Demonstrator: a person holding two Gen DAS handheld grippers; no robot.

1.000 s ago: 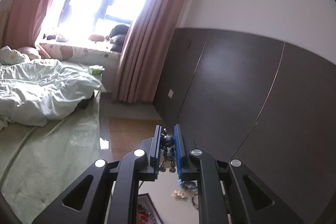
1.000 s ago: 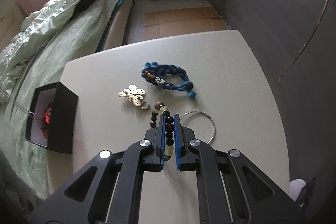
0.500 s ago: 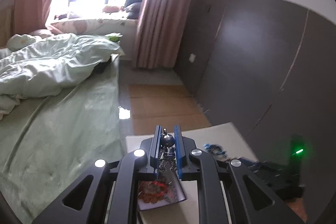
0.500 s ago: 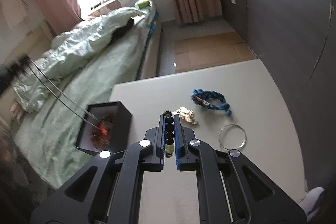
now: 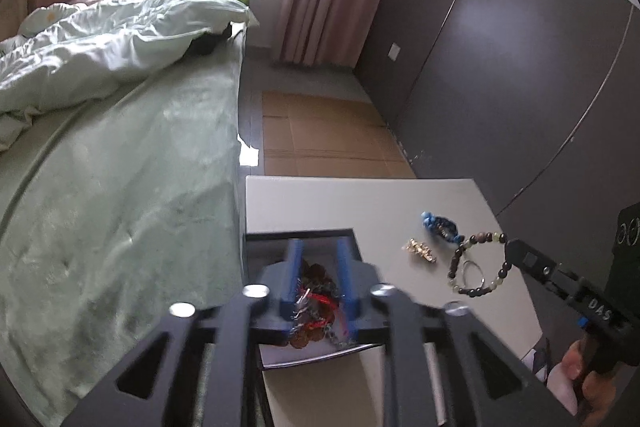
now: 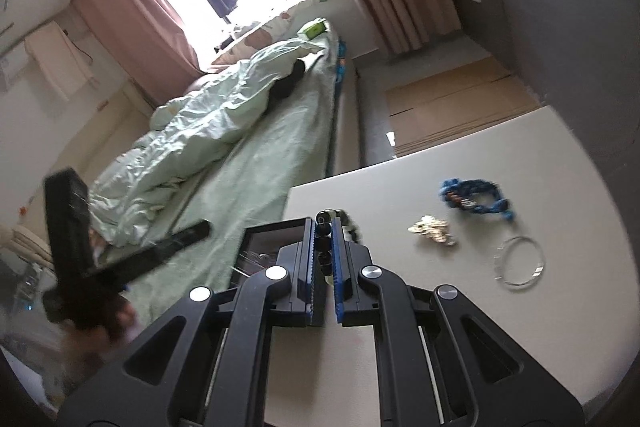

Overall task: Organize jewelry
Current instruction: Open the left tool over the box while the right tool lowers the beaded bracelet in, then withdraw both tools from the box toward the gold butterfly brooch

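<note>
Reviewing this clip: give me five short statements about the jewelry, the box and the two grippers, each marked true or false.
1. The right gripper is shut on the beaded bracelet. True.
2. The left gripper is over the black box. True.
3. The blue braided bracelet lies inside the box. False: it lies on the table.
4. The metal ring is held. False: it lies on the table.
5. The box is empty. False: jewelry lies inside.

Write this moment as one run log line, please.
left gripper: jaws just opening over black box | right gripper: shut on beaded bracelet | blue bracelet: on table
</note>
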